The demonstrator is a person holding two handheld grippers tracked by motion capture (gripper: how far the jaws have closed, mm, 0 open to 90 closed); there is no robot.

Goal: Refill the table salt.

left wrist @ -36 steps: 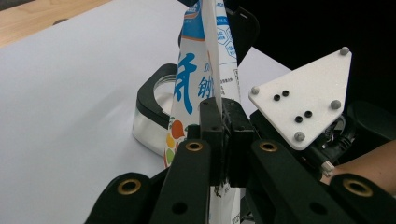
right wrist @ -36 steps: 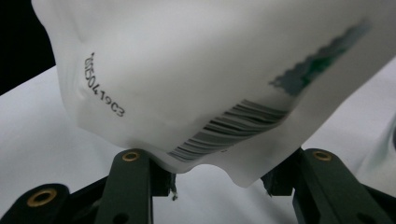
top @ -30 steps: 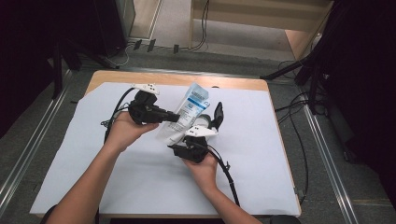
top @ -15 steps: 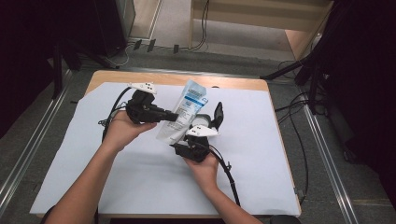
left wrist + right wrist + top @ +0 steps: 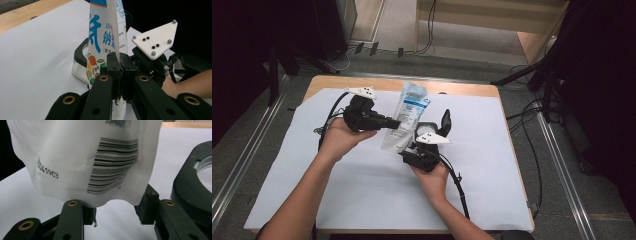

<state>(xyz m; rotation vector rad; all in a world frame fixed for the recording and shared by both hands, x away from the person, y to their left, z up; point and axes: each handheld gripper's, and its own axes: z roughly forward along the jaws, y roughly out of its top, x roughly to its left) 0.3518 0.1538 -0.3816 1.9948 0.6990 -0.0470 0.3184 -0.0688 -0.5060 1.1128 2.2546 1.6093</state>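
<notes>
A tall white and blue pouch (image 5: 408,117) with printed lettering stands upright over the table's middle. My left gripper (image 5: 395,122) comes in from the left and is shut on the pouch's side edge; in the left gripper view the pads (image 5: 119,58) pinch the pouch (image 5: 103,37) flat. My right gripper (image 5: 413,144) sits just below the pouch, held from the near side. In the right gripper view its jaws (image 5: 117,216) stand apart, with the barcoded bottom edge of the pouch (image 5: 87,160) resting just above the fingertips and no clear pinch.
A clear container with a black rim (image 5: 428,129) stands on the white sheet (image 5: 337,200) right behind the pouch, close to my right gripper's right jaw (image 5: 195,182). A black flap (image 5: 445,122) rises beside it. Cables trail from both grippers. The wooden table edge (image 5: 452,88) runs along the back.
The pouch and my left gripper have shifted slightly up and to the left. The right hand has stayed where it was.
</notes>
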